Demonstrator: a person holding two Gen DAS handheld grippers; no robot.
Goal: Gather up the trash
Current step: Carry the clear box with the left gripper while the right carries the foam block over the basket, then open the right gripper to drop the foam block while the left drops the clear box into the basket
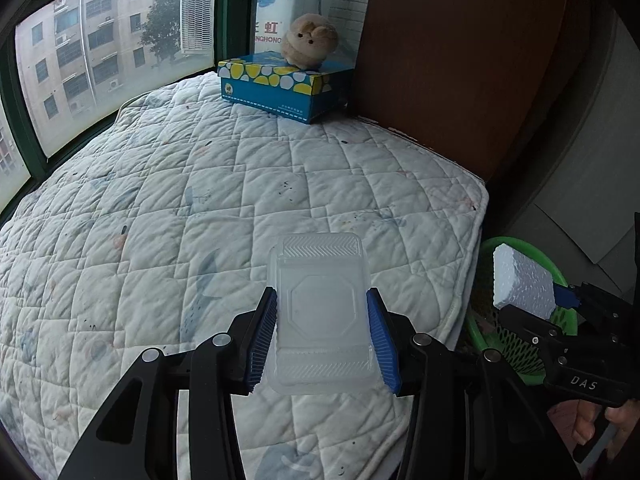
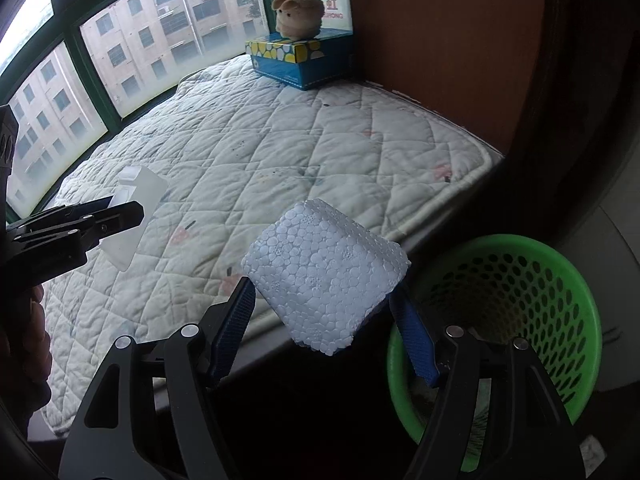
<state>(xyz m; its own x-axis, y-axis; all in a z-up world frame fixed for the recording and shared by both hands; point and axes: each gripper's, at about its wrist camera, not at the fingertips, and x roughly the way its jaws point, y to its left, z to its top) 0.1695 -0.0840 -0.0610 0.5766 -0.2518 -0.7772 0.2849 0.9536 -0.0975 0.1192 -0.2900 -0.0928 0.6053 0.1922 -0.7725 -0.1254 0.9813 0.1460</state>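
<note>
My left gripper [image 1: 322, 300] is shut on a clear plastic clamshell box [image 1: 322, 312] and holds it above the quilted mattress [image 1: 200, 184]. My right gripper [image 2: 322, 296] is shut on a white styrofoam block [image 2: 326, 268] and holds it past the mattress edge, just left of the green mesh trash basket [image 2: 560, 280]. In the left wrist view the block [image 1: 522, 280] hangs over the basket [image 1: 560, 280], held by the right gripper [image 1: 560, 298]. In the right wrist view the clamshell [image 2: 134, 208] shows at the left in the left gripper [image 2: 128, 212].
A blue and yellow tissue box [image 1: 280, 84] with a beige plush toy [image 1: 308, 40] on it stands at the mattress's far corner. A brown wooden panel [image 1: 460, 60] rises on the right. Windows [image 1: 100, 40] run along the far side.
</note>
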